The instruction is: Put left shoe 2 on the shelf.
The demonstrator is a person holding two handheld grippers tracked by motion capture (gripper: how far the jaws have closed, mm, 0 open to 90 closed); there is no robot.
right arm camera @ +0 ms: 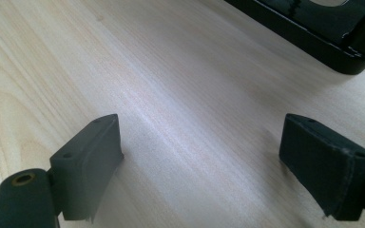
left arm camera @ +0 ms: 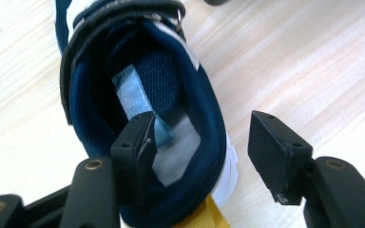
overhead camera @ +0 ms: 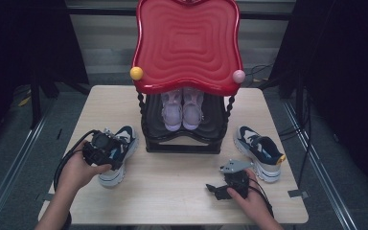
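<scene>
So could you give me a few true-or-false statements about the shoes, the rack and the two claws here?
1. The left claw has one jaw inside the opening of the left navy-and-white sneaker. True.
2. The right claw is shut on the right navy-and-white sneaker. False: it is open over bare wooden table, apart from that sneaker.
3. A pair of pink shoes sits on the lower shelf of the shoe rack. True.
4. The rack's red top tray holds a shoe. False: it holds nothing.
5. Both knobs on the tray's front corners are yellow. False: one is yellow, one pink.
</scene>
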